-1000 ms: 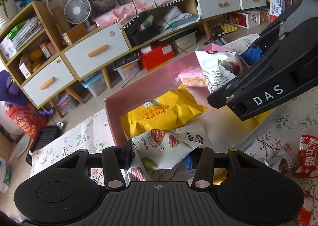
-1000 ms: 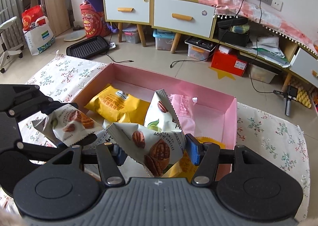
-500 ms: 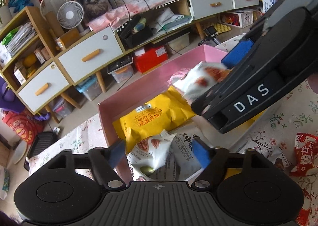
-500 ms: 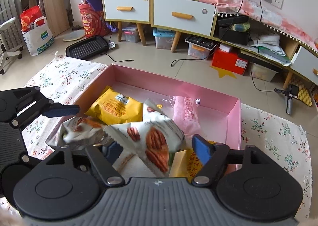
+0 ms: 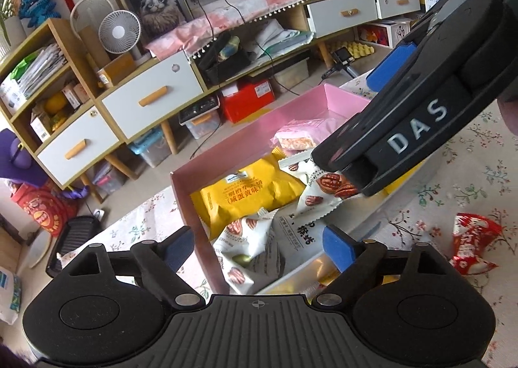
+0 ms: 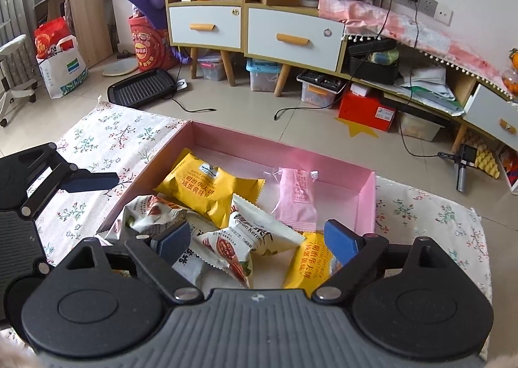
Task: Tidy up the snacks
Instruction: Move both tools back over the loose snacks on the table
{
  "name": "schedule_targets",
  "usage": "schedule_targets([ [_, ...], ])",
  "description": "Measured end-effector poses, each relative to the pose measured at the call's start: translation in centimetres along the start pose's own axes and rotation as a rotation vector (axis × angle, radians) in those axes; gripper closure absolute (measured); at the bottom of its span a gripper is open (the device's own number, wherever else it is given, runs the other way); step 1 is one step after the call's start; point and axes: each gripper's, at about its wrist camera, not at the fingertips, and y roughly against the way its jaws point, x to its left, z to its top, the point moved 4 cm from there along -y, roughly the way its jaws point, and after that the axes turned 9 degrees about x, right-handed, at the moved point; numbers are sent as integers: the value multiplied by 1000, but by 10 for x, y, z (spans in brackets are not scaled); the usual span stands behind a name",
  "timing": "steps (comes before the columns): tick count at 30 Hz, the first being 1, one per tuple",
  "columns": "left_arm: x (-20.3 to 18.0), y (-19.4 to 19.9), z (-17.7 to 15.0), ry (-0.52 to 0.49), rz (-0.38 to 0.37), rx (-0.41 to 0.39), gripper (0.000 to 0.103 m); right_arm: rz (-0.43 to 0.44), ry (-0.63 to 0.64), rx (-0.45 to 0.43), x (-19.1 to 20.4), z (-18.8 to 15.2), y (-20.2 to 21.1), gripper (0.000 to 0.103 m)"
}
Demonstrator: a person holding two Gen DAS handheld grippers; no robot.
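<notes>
A pink box (image 6: 285,149) on the floral cloth holds snack packets: a yellow packet (image 6: 207,188), a pink packet (image 6: 296,198), a second yellow packet (image 6: 310,264) and white pecan packets (image 6: 255,238). In the left wrist view the box (image 5: 226,147) holds the yellow packet (image 5: 249,196) and white pecan packets (image 5: 246,241). My left gripper (image 5: 259,246) is open and empty above the box's near corner. My right gripper (image 6: 259,240) is open and empty over the white packets. A red packet (image 5: 469,243) lies on the cloth outside the box.
The right gripper's body (image 5: 421,128) crosses the left wrist view above the box. The left gripper (image 6: 39,189) shows at the left of the right wrist view. Cabinets with drawers (image 6: 291,37), storage bins and a black grill pan (image 6: 142,89) stand on the floor beyond the cloth.
Both grippers opened and let go of their white pecan packets, which dropped into the pink box. Both grippers have drawn back a little.
</notes>
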Motion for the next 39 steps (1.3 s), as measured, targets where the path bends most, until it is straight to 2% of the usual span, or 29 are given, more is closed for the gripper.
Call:
schedule_targets([
  [11,-4,40,-14,3,-7,0,15,-19,0,-20,6,-16,34,13],
  [21,-15,72,-41,7,-10,26,14,-13,27,-27,25,-39,59,11],
  [30,-29,87,-67,5,-12,77,14,-9,54,-4,38,-62,64,11],
  [39,-34,94,-96,-4,-51,109,14,-1,53,25,47,-87,61,11],
])
